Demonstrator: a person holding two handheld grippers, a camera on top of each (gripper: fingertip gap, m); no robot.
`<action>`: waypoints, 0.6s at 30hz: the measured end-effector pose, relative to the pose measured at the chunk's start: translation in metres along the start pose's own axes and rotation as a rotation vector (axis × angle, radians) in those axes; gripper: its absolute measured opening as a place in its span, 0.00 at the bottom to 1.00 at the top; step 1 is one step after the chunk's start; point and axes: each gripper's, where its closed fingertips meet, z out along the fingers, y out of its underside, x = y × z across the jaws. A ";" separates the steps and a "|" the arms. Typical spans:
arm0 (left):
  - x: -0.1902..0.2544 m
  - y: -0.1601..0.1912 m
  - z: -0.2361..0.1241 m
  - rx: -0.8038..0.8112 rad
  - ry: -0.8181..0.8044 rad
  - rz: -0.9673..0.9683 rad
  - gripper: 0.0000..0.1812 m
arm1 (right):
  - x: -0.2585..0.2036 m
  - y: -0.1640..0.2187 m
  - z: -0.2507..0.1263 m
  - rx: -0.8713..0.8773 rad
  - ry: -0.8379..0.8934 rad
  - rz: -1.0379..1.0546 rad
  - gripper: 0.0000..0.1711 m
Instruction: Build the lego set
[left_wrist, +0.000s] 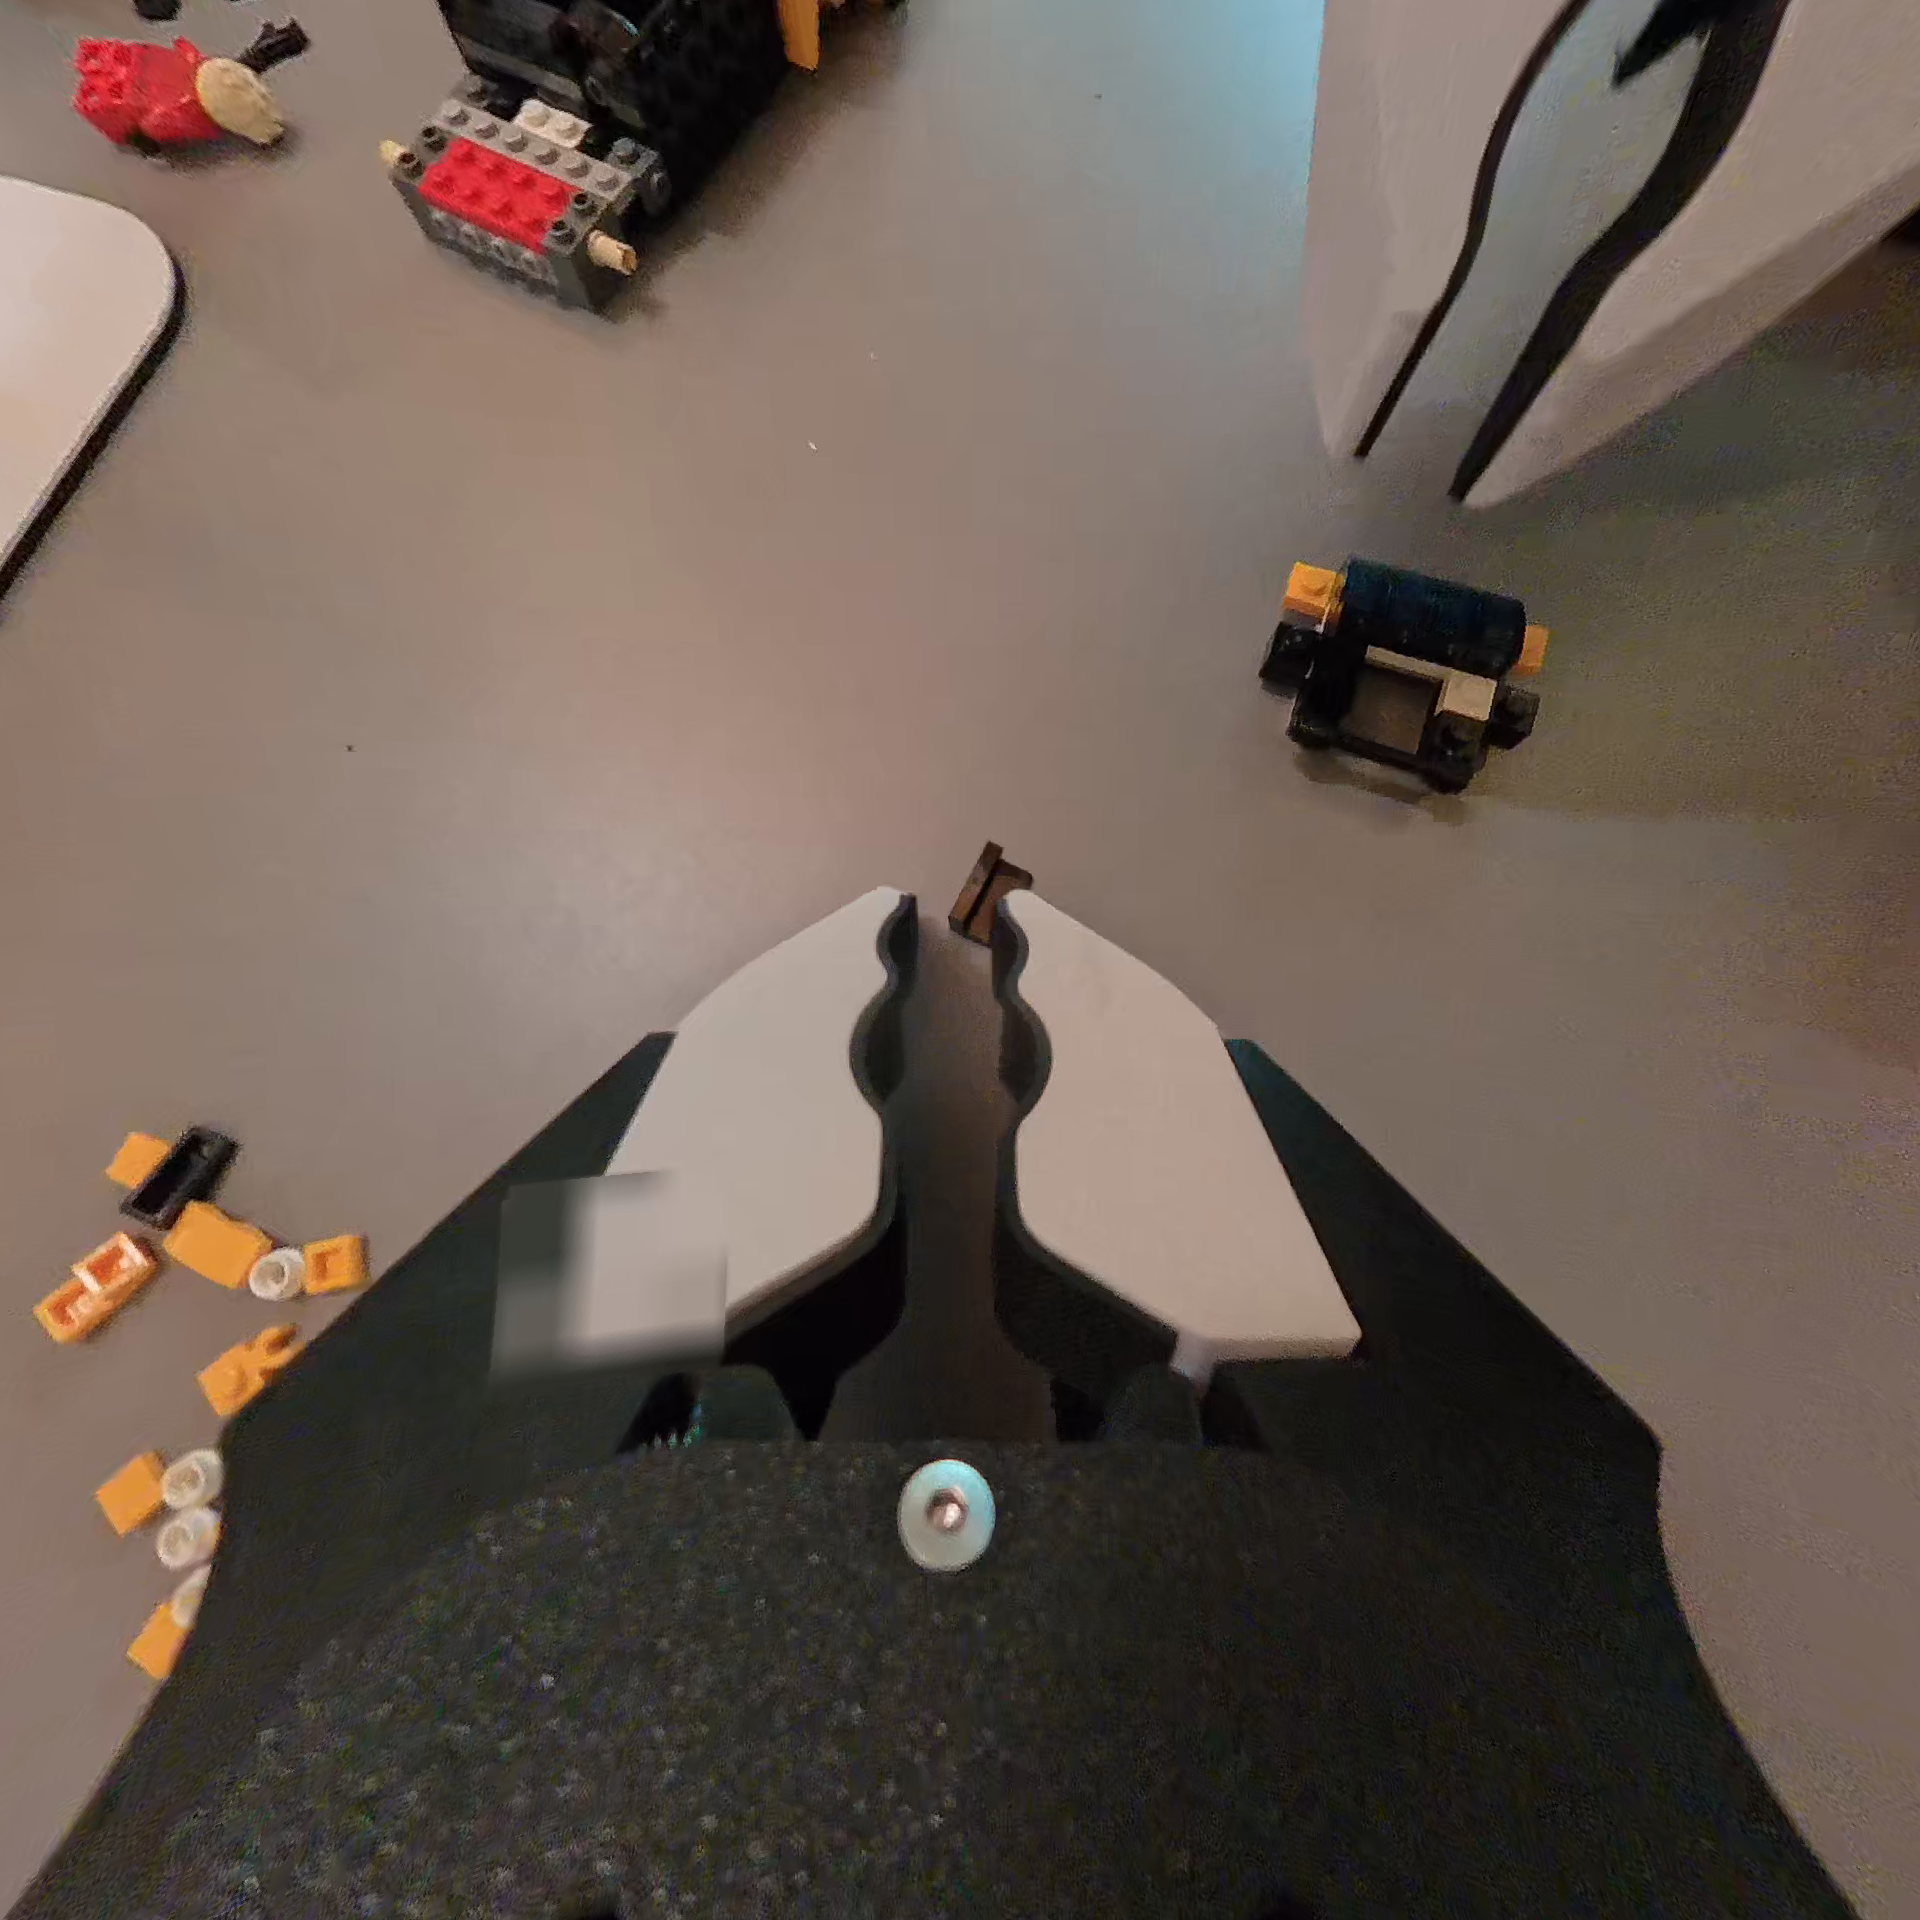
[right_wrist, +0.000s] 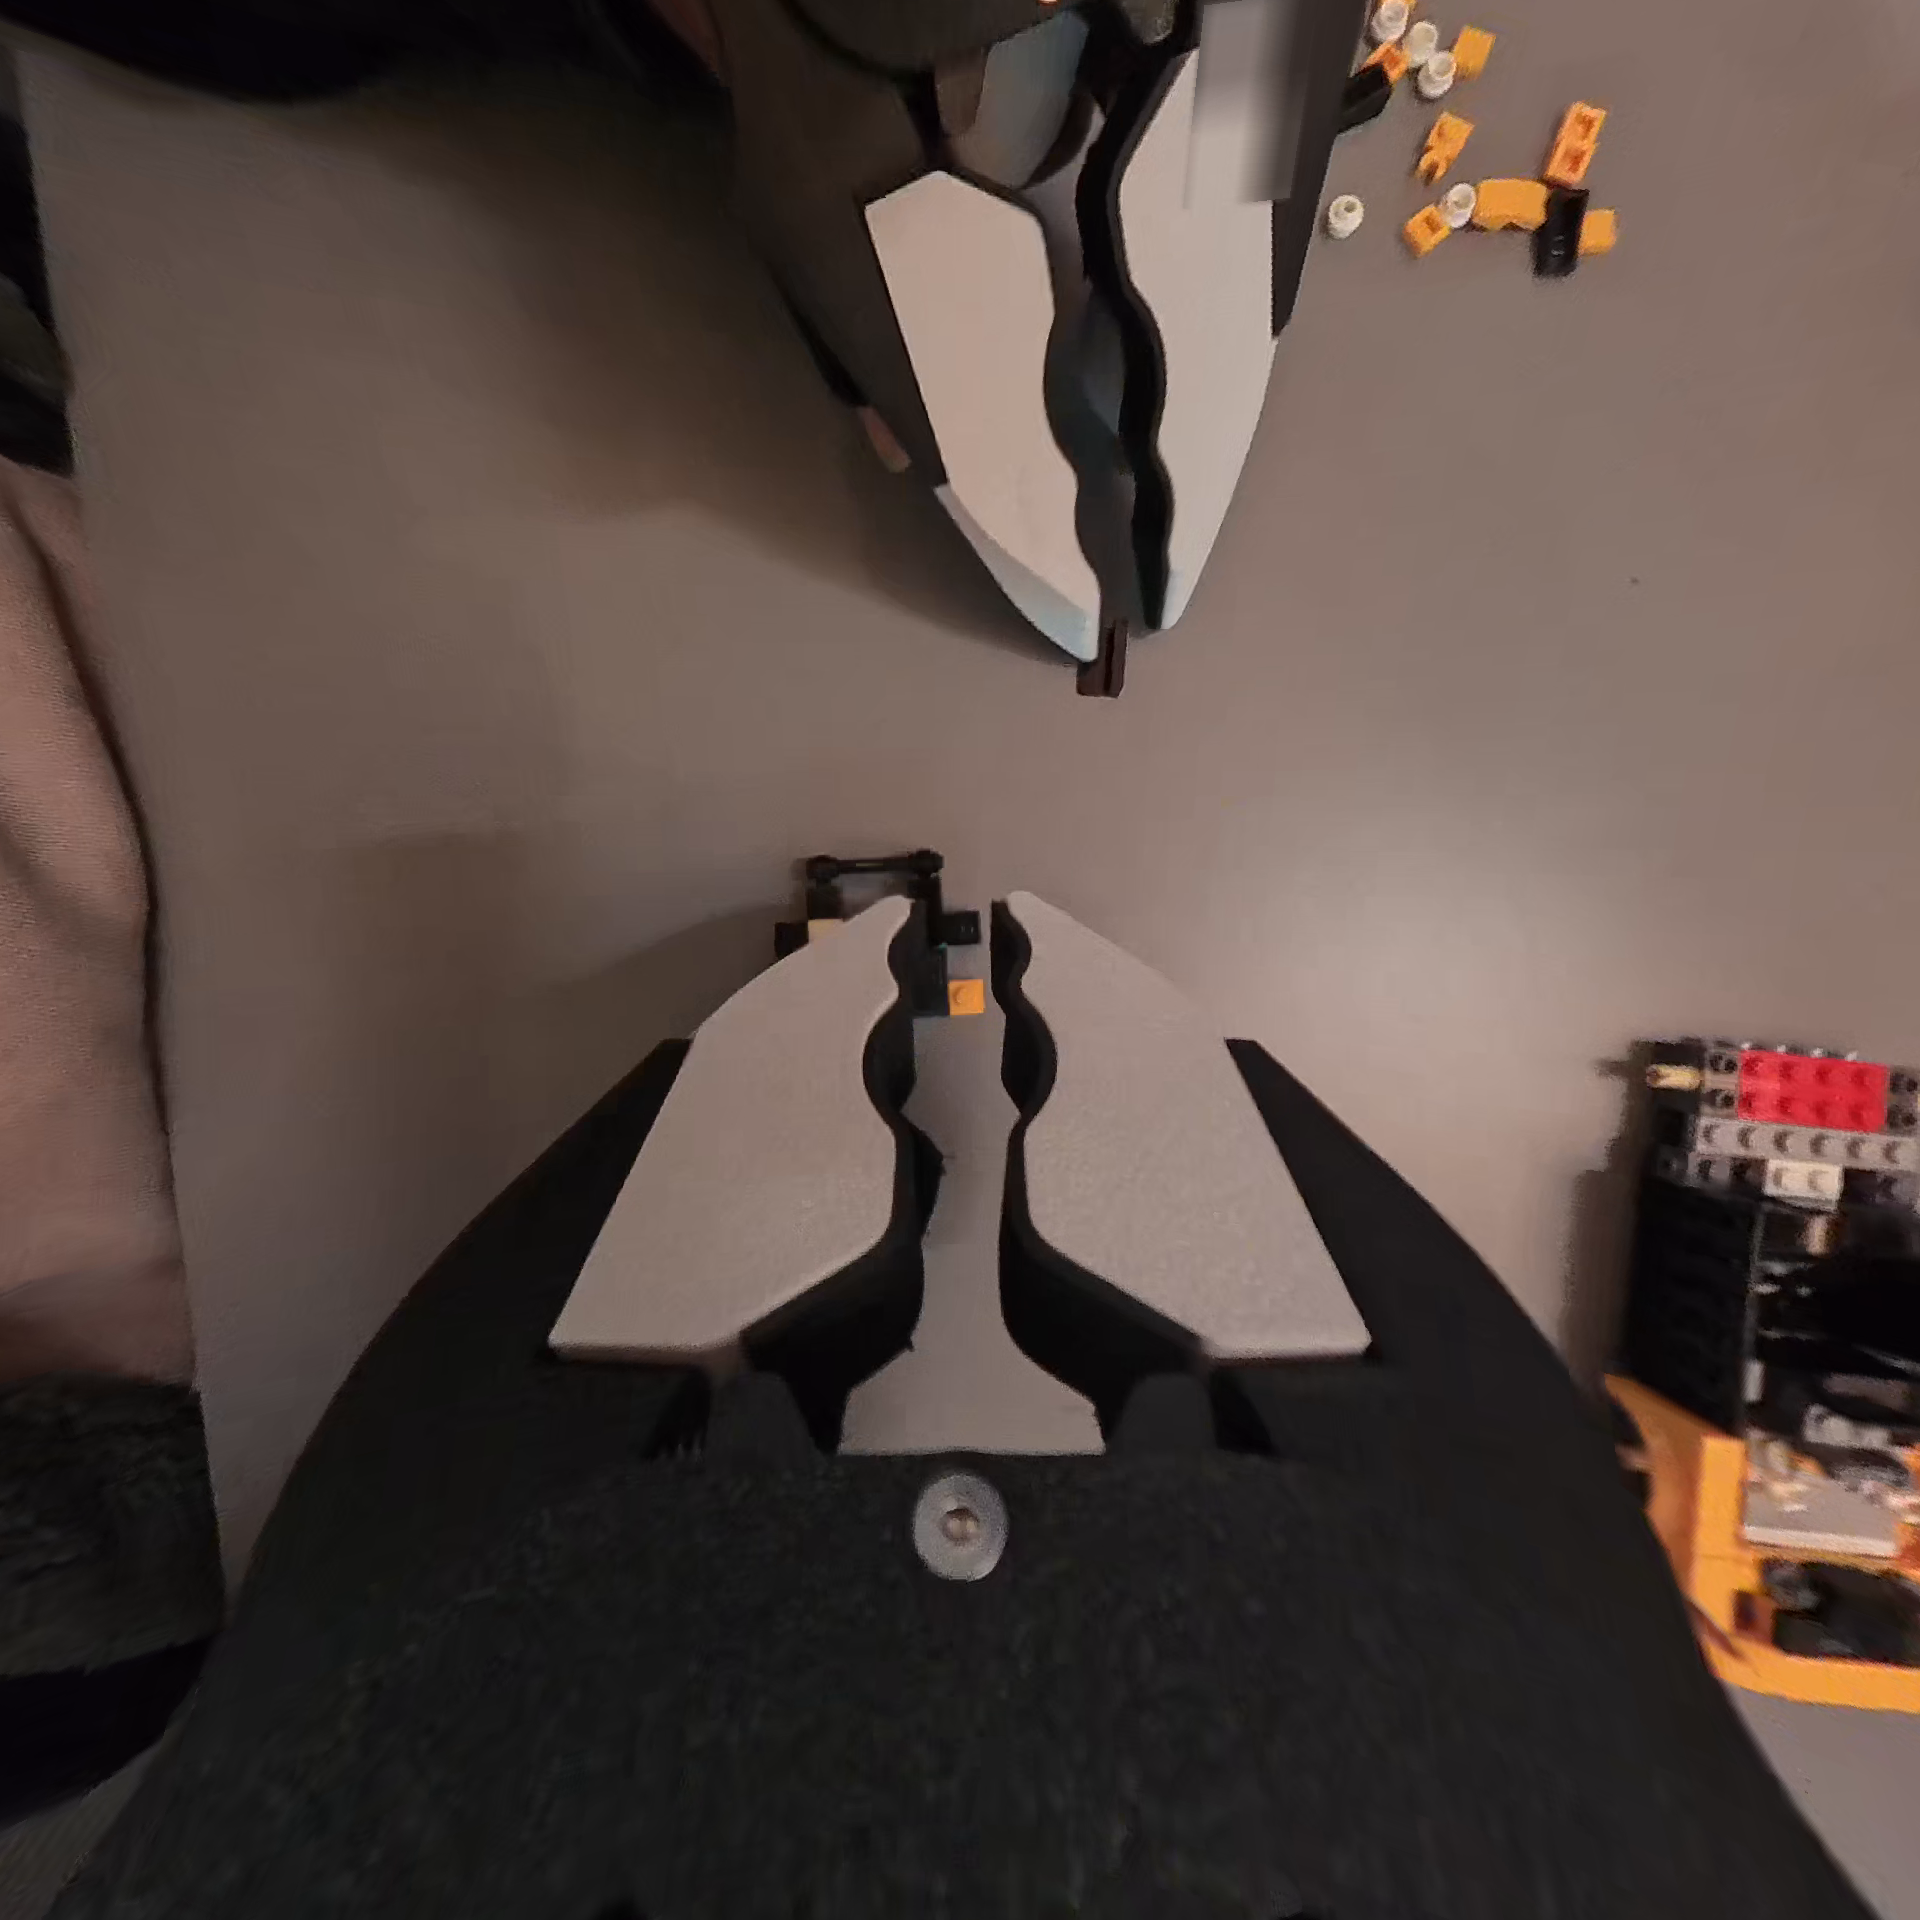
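My left gripper (left_wrist: 958, 906) is shut on a small dark brown piece (left_wrist: 987, 891) that sticks out of its tips, a little above the grey table. It also shows in the right wrist view (right_wrist: 1117, 623), with the piece (right_wrist: 1101, 667) at its tip. A small black sub-assembly with orange studs and a grey tile (left_wrist: 1403, 675) stands on the table to the right. My right gripper (right_wrist: 953, 904) hovers over it, jaws slightly apart and empty; part of the sub-assembly (right_wrist: 961, 995) shows through the gap. The right gripper also shows in the left wrist view (left_wrist: 1408, 473).
A large black vehicle build with a red plate (left_wrist: 520, 197) stands far left; it shows at the right edge of the right wrist view (right_wrist: 1787, 1195). A red and tan lump (left_wrist: 166, 94) lies beside it. Loose orange, white and black pieces (left_wrist: 208, 1268) lie near left. A white board (left_wrist: 62, 343) is at the left edge. My hands' fingertips stand some 9 cm from each other.
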 end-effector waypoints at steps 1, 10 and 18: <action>0.000 -0.001 0.001 -0.005 0.007 0.014 0.06 | -0.002 0.005 0.000 0.014 -0.001 0.014 0.07; 0.022 -0.009 0.002 -0.004 0.070 0.071 0.01 | -0.041 0.039 0.008 0.079 0.046 0.043 0.09; 0.060 -0.026 -0.003 0.067 0.221 0.037 0.01 | -0.059 0.039 0.026 0.087 0.029 -0.005 0.06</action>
